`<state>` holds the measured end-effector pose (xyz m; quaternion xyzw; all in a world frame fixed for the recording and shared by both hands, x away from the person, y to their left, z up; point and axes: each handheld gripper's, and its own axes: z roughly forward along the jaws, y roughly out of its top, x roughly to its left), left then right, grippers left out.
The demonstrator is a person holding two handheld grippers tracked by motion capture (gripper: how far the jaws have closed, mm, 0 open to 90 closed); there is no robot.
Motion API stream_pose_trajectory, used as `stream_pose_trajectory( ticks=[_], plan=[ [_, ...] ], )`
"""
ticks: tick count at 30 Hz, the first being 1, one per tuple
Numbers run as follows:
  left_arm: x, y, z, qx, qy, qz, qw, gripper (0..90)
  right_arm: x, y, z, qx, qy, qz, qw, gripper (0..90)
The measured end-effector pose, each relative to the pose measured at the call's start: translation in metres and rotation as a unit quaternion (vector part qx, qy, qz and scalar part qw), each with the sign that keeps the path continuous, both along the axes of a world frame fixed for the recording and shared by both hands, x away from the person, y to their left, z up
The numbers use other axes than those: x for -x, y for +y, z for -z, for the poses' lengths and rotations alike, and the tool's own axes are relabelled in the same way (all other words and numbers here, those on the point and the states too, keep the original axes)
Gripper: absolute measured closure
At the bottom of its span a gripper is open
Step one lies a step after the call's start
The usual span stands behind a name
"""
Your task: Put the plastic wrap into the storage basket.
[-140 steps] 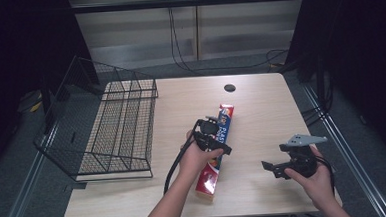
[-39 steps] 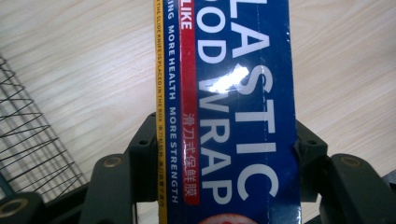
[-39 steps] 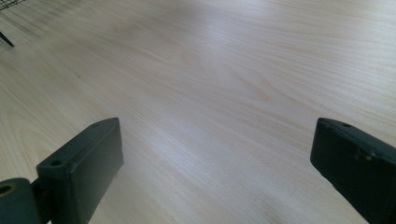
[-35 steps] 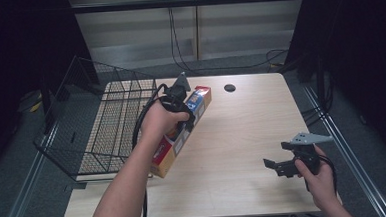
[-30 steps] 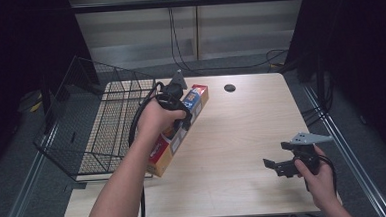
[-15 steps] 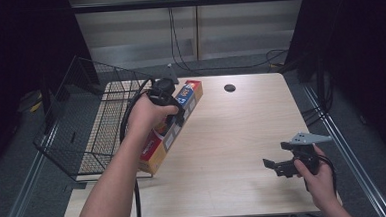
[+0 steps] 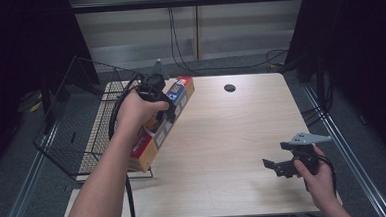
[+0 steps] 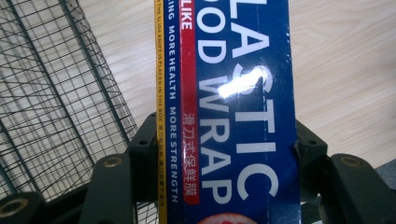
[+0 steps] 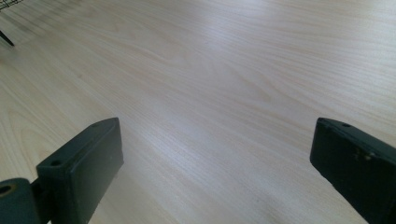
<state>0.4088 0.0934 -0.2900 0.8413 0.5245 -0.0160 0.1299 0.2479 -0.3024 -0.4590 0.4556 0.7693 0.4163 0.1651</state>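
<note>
Two tools were in use above the light wooden bench point(image 7: 232, 136). The left tool point(image 7: 161, 96), held in the left hand point(image 7: 137, 109) with the forearm stretched forward from the near left corner, was clamped across a long plastic wrap box point(image 7: 162, 124); in the left gripper view its jaws pressed both sides of the blue and red carton point(image 8: 229, 116). That box hung tilted over the bench's left edge, its far end raised, its near end low beside the black wire basket point(image 7: 76, 124), which stood at the left side of the bench. The right tool point(image 7: 279, 166) sat low near the near right corner, gripped by the right hand point(image 7: 317, 169), wrist bent inward. Its jaws stood wide apart over bare wood, pointing toward the left.
</note>
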Motion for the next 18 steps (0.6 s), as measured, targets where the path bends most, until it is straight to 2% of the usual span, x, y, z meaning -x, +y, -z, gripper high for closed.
stream_pose_trajectory(
  ticks=[5,6,11,15,18],
  plan=[
    [0.0,0.006,-0.004,0.0,-0.002,-0.004,1.0,42.5,0.0,0.001,0.0,0.0,0.002,0.001,1.0,2.6],
    [0.0,0.007,-0.004,0.007,-0.001,-0.01,0.9999,42.5,0.0,0.001,0.0,0.0,0.002,0.002,1.0,2.6],
    [-0.001,0.013,-0.009,0.003,-0.003,-0.007,1.0,42.5,0.0,0.001,0.0,0.001,0.001,-0.003,1.0,2.6],
    [0.0,0.017,-0.012,0.006,-0.004,-0.018,0.9998,42.5,0.0,0.002,0.0,0.003,0.003,-0.004,1.0,2.7],
    [0.0,0.02,-0.014,-0.001,-0.003,-0.022,0.9998,42.5,0.0,0.002,0.0,0.002,0.003,-0.004,1.0,2.7]
  ],
)
